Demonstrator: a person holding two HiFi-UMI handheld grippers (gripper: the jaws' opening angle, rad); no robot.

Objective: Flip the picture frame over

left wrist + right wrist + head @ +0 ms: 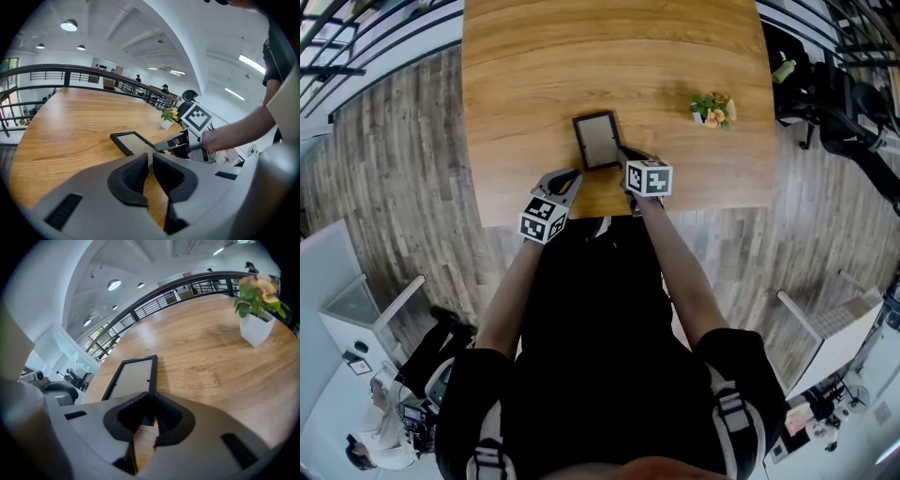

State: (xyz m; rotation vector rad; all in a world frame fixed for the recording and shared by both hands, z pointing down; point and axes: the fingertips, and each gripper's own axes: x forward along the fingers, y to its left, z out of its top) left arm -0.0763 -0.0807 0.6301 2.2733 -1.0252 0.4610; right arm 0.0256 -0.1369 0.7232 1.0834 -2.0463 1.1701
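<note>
The right gripper has its jaws pinched on the near end of the frame's right rail. The left gripper has its jaws together with nothing between them. It sits just off the frame's near left corner.

The frame lies flat on a wooden table, close to the near edge. It has a dark border round a pale panel. A small potted plant stands on the table, well apart to the right. Grey plank floor surrounds the table, and a dark railing runs past its far end under a white ceiling with round lights.

In the head view both forearms reach forward from a black-clad torso, and the grippers converge on the frame's near side. The left gripper angles in from the left. The right gripper points down at the corner.

Only the right gripper view shows the rail running in between the pads. The left gripper view alone shows the right gripper from the side, with the hand behind it and the frame ahead. The head view alone shows how near the frame is to the table edge.
</note>
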